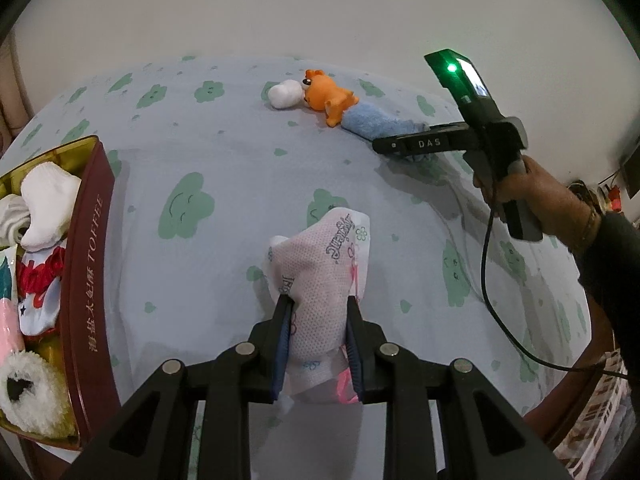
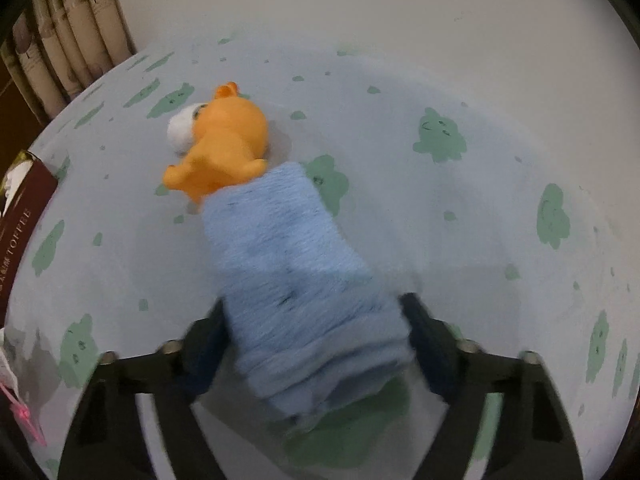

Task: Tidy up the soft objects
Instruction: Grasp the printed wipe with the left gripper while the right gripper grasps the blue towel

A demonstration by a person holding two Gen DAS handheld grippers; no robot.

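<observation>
My left gripper (image 1: 318, 300) is shut on a white mesh cloth piece with pink print (image 1: 320, 268), held just above the bed sheet (image 1: 224, 148). At the far side lies a fluffy blue sock (image 1: 372, 122) (image 2: 288, 240), one end against an orange plush toy (image 1: 326, 96) (image 2: 228, 140) and a white soft ball (image 1: 284, 94) (image 2: 180, 130). My right gripper (image 1: 394, 146) (image 2: 312, 300) points down over the sock's near end. The sock fills the gap, and both pads touch its sides. The picture there is blurred.
A dark red toffee tin (image 1: 86, 260) (image 2: 24, 208) stands at the left, holding several socks and soft items. A hand (image 1: 520, 188) holds the right gripper, its cable (image 1: 486, 280) trailing over the bed's right side. A pale wall is behind and curtains are at far left.
</observation>
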